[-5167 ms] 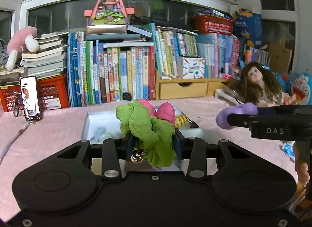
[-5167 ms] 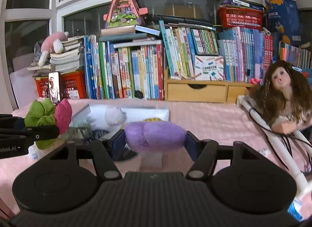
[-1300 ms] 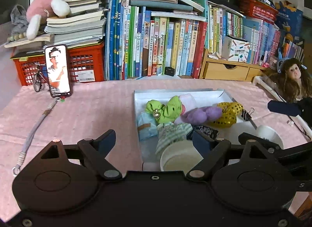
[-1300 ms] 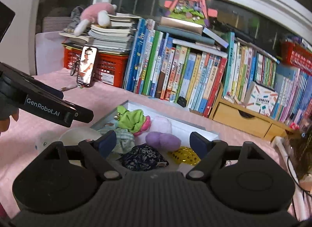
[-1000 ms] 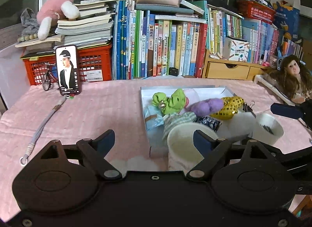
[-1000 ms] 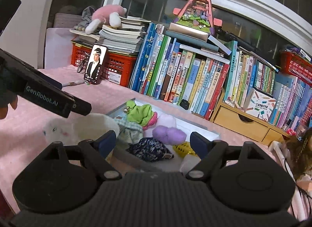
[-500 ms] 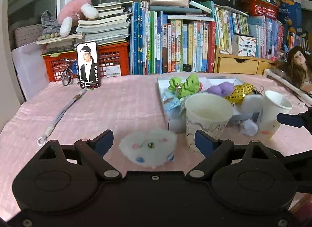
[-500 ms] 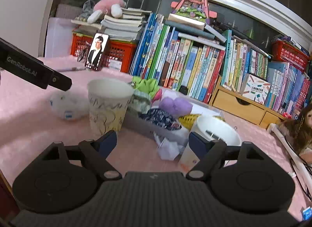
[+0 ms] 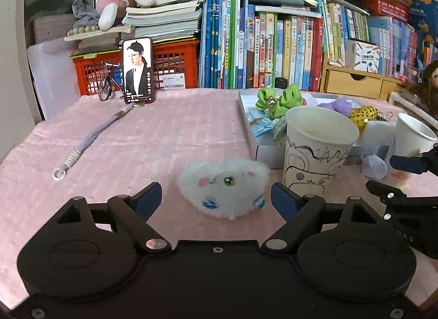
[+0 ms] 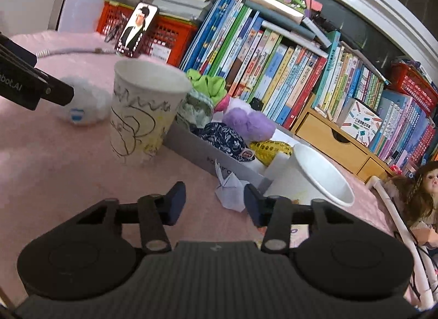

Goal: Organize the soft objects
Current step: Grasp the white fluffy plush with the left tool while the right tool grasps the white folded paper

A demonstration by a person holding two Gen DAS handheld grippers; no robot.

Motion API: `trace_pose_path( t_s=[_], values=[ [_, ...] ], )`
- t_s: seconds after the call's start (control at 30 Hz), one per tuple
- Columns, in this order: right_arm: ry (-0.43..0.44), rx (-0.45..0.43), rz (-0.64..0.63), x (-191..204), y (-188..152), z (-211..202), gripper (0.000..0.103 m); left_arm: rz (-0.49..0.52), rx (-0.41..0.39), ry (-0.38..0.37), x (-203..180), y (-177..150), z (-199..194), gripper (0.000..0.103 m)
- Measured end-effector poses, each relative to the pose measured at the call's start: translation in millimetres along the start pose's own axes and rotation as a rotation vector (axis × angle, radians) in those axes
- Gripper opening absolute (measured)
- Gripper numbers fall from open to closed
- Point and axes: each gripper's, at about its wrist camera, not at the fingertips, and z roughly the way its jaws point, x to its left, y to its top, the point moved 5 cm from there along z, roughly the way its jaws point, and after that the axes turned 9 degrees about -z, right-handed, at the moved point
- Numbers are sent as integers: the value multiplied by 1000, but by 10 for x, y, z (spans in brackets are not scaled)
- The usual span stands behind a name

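White and fluffy, the plush toy (image 9: 223, 186) lies flat on the pink-clothed counter (image 9: 153, 138), its stitched face turned up and toward the left tongs (image 9: 216, 198); its long side runs across, from one blue pad toward the other. Those tongs stand wide apart on either side of it, not touching it. Just right of the toy a scribbled paper cup (image 9: 317, 151) stands upright against the near wall of a shallow white box (image 9: 267, 151). In the box sit a green scrunchie (image 9: 279, 99), a purple pom-pom (image 10: 247, 123), a dark flowered pouch (image 10: 227, 138) and a yellow sequinned piece (image 10: 271, 150), heaped close together. The right tongs (image 10: 215, 205) have just been closing and are half apart, with nothing pressed between the pads; a small folded paper figure (image 10: 230, 190) lies on the cloth just ahead of them, nearer the right pad. Beside it a plain white cup (image 10: 314, 179) leans, mouth tilted toward the viewer. Behind everything runs a row of upright books (image 9: 260, 53)
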Motion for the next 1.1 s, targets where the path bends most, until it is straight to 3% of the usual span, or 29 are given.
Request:
trace_pose_path(
  t_s=[0.4,0.87,0.93,0.97,1.1],
  values=[
    [-37,25,-92,5,67,221,61,-21,8,-12,-5,-20,227,77],
    [-27,44,-126,76,50,307,60,-37,34,-27,-26,-64,382,77],
    [-29,43,-126,73,52,312,52,-38,35,-27,-28,-68,387,75],
    [-34,43,-123,72,50,314,41,-39,36,-29,-29,-68,387,73],
    [-48,35,-124,62,48,308,30,-36,36,-25,-44,-65,372,68]
  ],
)
